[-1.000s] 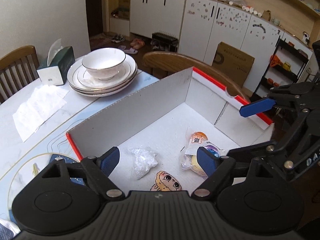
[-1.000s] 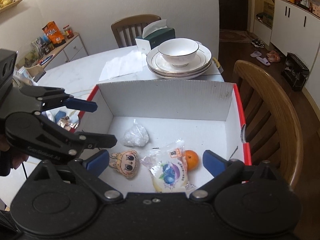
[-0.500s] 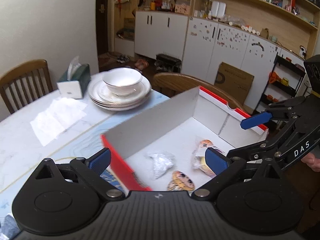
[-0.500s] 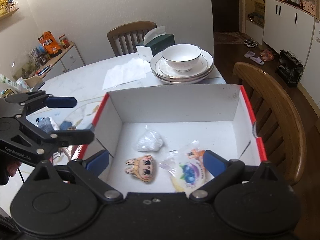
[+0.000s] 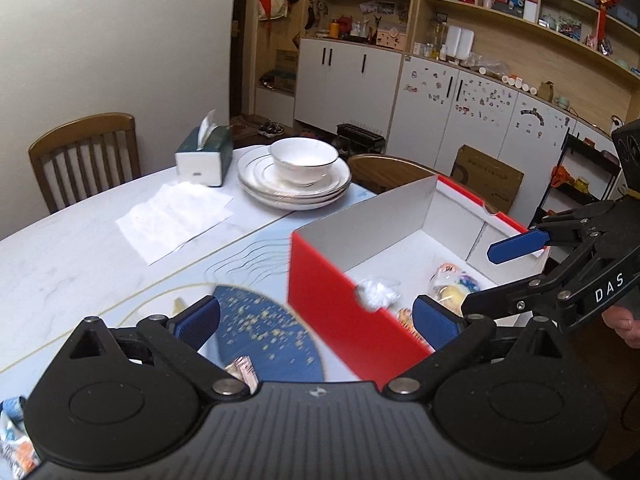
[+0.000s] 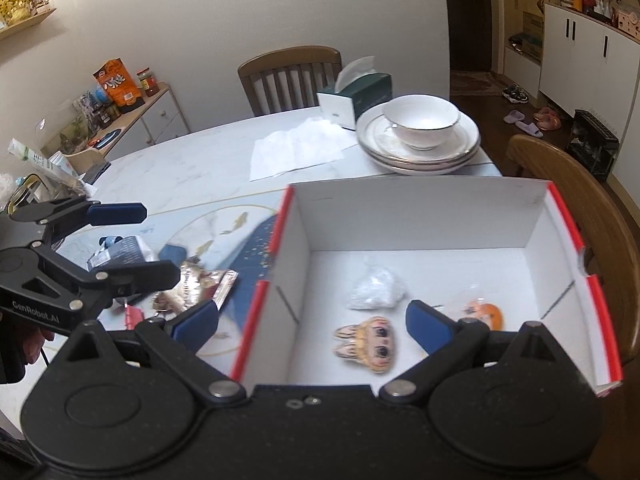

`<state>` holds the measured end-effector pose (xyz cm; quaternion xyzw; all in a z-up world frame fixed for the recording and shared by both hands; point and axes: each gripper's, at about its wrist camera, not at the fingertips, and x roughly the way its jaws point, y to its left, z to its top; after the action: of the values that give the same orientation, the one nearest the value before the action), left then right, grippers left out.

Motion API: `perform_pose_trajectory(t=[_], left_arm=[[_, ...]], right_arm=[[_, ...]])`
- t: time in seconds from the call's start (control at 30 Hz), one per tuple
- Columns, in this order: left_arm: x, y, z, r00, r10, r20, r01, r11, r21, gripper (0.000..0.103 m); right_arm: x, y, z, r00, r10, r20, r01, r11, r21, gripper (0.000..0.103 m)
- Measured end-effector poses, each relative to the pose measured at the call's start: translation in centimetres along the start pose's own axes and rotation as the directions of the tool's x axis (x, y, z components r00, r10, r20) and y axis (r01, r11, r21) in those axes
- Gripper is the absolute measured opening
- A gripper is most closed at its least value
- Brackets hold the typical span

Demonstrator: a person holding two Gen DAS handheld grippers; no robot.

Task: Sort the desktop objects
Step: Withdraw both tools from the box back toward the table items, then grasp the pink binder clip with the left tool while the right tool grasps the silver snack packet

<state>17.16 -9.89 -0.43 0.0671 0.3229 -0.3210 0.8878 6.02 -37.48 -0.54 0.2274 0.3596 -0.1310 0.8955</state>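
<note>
A red box [image 6: 440, 216] with a white inside stands on the table; it also shows in the left wrist view [image 5: 336, 308]. In it lie a white crumpled bag [image 6: 376, 290], a cartoon face toy [image 6: 370, 340] and an orange [image 6: 490, 314]; a snack bag [image 5: 456, 286] lies beside them. My left gripper [image 5: 316, 318] is open and empty, over the box's left wall and the blue mat. My right gripper [image 6: 312, 322] is open and empty above the box's near left corner. Loose wrappers [image 6: 200, 284] and a dark packet [image 6: 124, 250] lie left of the box.
Stacked plates with a bowl [image 6: 420, 128], a green tissue box [image 6: 356, 94] and white paper sheets [image 6: 300, 150] sit at the table's far side. Wooden chairs stand behind [image 6: 290, 76] and right [image 6: 580, 200] of the table. A side cabinet [image 6: 132, 124] is at far left.
Both grippers have pulled up and to the left, away from the box's inside. The left gripper is now over the mat and the box's left wall. Both stay open.
</note>
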Motion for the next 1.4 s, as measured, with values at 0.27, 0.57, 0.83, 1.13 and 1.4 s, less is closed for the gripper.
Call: perform_pose_trajectory(t=[0.27, 0.57, 0.83, 1.13, 1.4], left_arm=[[-2.9, 3.3, -2.5, 0.999, 0.032, 0.015, -0.031, 0.999, -0.030, 0.103], [-5.7, 6.5, -5.3, 0.999, 0.050, 0.010, -0.049, 0.997, -0.056, 0.103], [-7.8, 9.0, -7.7, 0.997, 0.077, 0.014, -0.075, 0.994, -0.078, 0.103], [-8.0, 10.8, -10.5, 0.996, 0.087, -0.006, -0.087, 0.994, -0.072, 0.103], [-5.8, 10.0, -12.4, 0.996, 0.063, -0.061, -0.063, 0.998, 0.002, 0.103]], right_arm=[[0.9, 4.0, -0.2, 1.000, -0.009, 0.006, 0.009, 1.000, -0.013, 0.100], [2.4, 8.6, -0.4, 1.000, -0.005, 0.011, 0.005, 0.999, -0.036, 0.100], [3.9, 11.7, -0.7, 1.000, -0.015, 0.007, 0.015, 0.998, -0.057, 0.100], [5.9, 14.0, -0.7, 1.000, -0.022, -0.012, 0.022, 0.997, -0.069, 0.099], [8.9, 14.8, -0.5, 0.998, -0.042, -0.055, 0.036, 0.994, -0.107, 0.099]])
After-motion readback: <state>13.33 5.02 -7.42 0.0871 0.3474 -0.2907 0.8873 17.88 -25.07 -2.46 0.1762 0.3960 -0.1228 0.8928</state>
